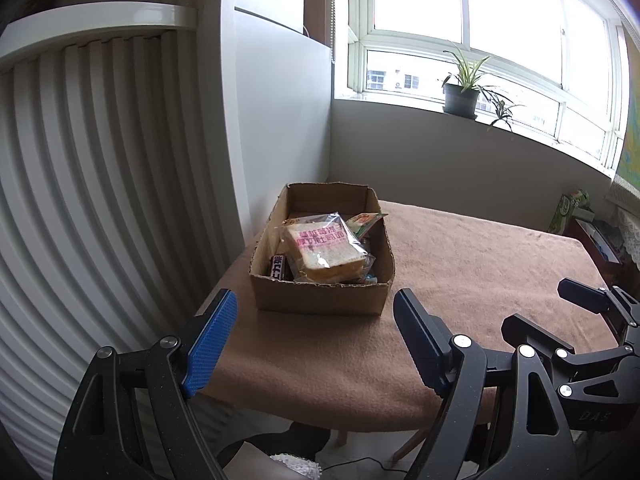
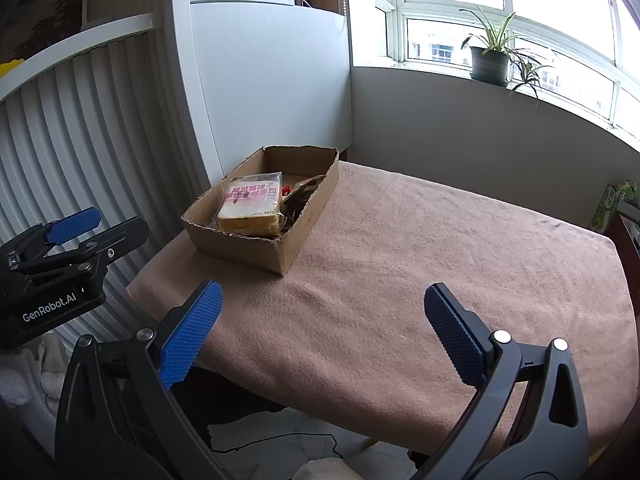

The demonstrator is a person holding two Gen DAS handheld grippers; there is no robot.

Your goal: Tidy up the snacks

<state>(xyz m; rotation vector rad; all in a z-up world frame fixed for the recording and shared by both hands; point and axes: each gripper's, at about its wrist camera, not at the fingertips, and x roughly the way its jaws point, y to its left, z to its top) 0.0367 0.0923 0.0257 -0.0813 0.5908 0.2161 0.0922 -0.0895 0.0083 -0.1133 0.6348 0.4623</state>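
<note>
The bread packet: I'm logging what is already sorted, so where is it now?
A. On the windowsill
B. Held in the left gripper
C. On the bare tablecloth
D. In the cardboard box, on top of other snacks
D: the bread packet lies inside the cardboard box, over other snacks.

The cardboard box (image 1: 320,300) is placed on the table (image 1: 480,264) at its left rear corner; the bread packet (image 1: 324,250) is laid inside (atop other snacks).

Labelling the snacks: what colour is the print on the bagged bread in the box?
Pink to red lettering on the bread bag, clearest in the left wrist view.
</note>
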